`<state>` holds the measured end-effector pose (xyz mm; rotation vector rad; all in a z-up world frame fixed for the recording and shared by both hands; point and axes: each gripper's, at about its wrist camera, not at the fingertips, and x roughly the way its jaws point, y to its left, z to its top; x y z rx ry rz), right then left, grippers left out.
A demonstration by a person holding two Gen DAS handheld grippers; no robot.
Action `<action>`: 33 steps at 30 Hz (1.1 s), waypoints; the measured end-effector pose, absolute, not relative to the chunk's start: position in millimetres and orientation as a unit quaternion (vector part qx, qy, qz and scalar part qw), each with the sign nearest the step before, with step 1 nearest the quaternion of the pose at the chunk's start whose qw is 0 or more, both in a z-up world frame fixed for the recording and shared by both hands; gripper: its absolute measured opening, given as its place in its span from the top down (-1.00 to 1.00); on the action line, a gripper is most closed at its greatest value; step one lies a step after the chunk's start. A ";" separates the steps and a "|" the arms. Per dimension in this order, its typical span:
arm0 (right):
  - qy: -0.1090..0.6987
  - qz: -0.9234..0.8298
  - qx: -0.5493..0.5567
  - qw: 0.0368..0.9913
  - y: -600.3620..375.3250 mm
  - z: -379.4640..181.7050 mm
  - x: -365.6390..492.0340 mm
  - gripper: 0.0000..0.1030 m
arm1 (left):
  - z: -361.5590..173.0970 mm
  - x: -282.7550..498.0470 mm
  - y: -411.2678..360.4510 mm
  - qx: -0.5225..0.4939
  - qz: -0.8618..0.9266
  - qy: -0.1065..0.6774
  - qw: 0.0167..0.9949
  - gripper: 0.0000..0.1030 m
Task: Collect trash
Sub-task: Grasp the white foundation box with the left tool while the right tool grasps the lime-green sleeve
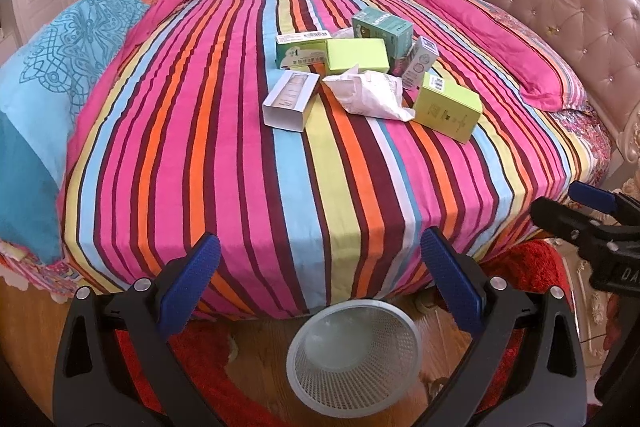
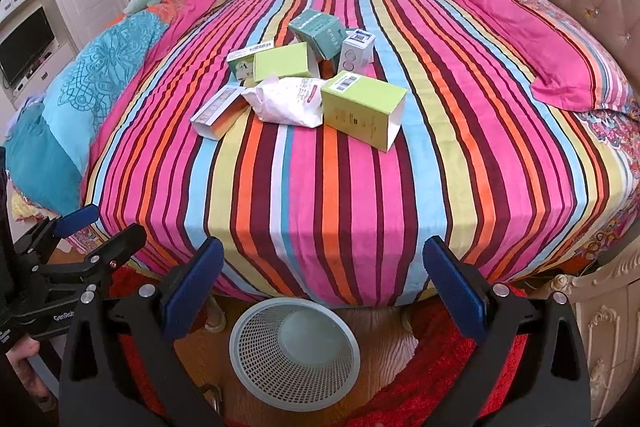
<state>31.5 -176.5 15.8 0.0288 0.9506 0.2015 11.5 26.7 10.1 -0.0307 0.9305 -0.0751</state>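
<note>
Hovering at the bed's foot, both claws are gaping wide and carrying nothing: left gripper (image 1: pixel 320 283), right gripper (image 2: pixel 323 287). Trash is sitting mid-bed on the striped bedspread (image 2: pixel 320 195), well apart from either claw, with the white mesh wastebasket (image 2: pixel 294 355) standing on the wood floor below, just off the mattress edge. The pile is looking like empty cardboard cartons plus one wrapper, so I'm judging everything light. The nearest lime-green box (image 2: pixel 362 109) is reading as a rigid sleeve with an open end; pinching across its short sides should be holding, though thin card may be crushing under hard squeeze. The crumpled white bag (image 2: pixel 288 101) is looking soft and slick, so I'd be grabbing a bunched fold, not a flat face. The white-and-orange box (image 2: pixel 218 113), teal box (image 2: pixel 320 35) and small white carton (image 2: pixel 356 53) are leaning on each other; pulling one may be tipping neighbours. The soft bedding is giving no firm backing.
</note>
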 end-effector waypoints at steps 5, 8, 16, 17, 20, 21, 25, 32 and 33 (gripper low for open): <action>0.450 0.096 0.022 0.888 -184.5 11.2 42.4 -0.85 | -0.7 25.1 29.5 -0.018 -0.036 0.458 0.888 -0.88; 0.452 0.098 0.027 0.886 -189.5 4.3 53.6 -0.85 | -6.5 34.2 30.9 -0.013 -0.038 0.459 0.888 -0.88; 0.439 0.123 -0.013 0.890 -194.2 -7.2 100.6 -0.85 | -20.2 85.2 41.5 -0.022 -0.038 0.462 0.886 -0.88; 0.439 0.124 -0.017 0.890 -195.0 -8.4 106.9 -0.85 | -21.3 93.0 42.7 -0.022 -0.038 0.461 0.886 -0.88; 0.438 0.130 -0.031 0.889 -198.8 -14.1 131.6 -0.85 | -25.2 117.5 44.7 -0.021 -0.037 0.458 0.888 -0.88; 0.438 0.133 -0.037 0.889 -199.1 -16.4 137.5 -0.85 | -27.2 126.4 44.7 -0.019 -0.037 0.457 0.889 -0.88; 0.444 0.153 -0.059 0.881 -200.5 -28.5 158.7 -0.85 | -38.5 155.1 42.9 -0.011 -0.037 0.463 0.885 -0.88; 0.447 0.162 -0.096 0.874 -201.6 -41.4 185.3 -0.85 | -53.9 194.8 42.2 -0.003 -0.025 0.476 0.879 -0.88; 0.448 0.163 -0.098 0.874 -202.0 -42.6 187.9 -0.85 | -55.7 200.9 41.8 0.000 -0.025 0.478 0.878 -0.88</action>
